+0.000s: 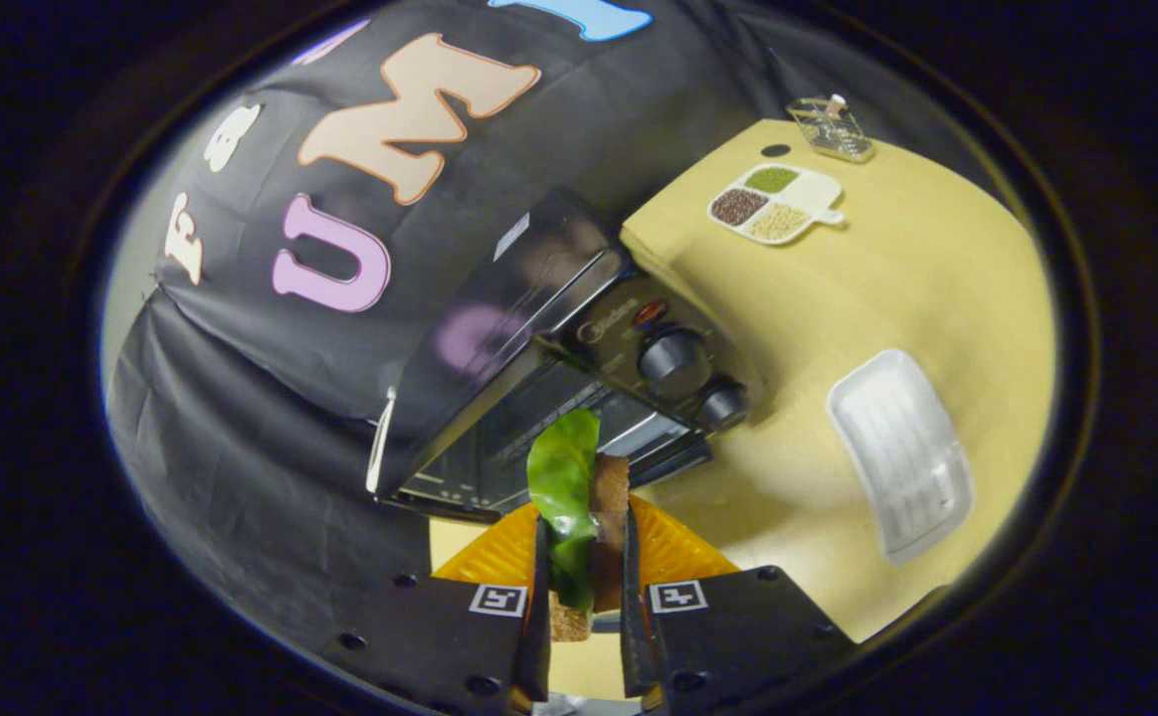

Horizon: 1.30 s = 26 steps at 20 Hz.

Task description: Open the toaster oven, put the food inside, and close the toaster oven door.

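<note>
my tongs (587, 557) squeeze the sandwich (584, 497) tight. the toaster oven (559, 358) sits just ahead, its open mouth facing the food.

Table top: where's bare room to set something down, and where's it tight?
The table is bare between the toaster oven and the white tray, and between that tray and the divided dish of grains. It is crowded at the oven's open front, where the gripper holds the sandwich pinched between both fingers.

Table (897, 288): toaster oven (559, 348), trays (899, 452).
</note>
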{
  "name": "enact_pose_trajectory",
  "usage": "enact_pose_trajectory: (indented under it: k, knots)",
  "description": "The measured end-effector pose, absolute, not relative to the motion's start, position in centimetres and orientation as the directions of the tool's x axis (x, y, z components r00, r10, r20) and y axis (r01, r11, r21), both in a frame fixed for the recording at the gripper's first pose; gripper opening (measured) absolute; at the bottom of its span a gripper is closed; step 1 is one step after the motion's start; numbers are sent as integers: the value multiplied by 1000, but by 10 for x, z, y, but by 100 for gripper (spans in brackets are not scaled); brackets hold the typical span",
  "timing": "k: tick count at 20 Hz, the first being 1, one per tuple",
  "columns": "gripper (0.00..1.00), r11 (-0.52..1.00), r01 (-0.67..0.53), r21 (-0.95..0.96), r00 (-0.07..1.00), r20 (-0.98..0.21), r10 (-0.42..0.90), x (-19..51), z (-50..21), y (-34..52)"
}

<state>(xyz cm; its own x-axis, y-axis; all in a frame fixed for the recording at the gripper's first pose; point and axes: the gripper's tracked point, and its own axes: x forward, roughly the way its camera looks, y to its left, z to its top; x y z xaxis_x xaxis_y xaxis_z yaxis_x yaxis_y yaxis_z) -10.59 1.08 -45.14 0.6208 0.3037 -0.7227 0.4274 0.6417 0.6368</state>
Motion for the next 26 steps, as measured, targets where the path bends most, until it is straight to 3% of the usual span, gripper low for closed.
enact_pose_trajectory:
  k: [8,16,26]
  knots:
    - [30,480,468,742,672,-651,352,-72,-474,65]
    - [30,314,510,801,759,-591,275,-22,-506,82]
    - [30,343,476,810,823,-548,151,10,-523,74]
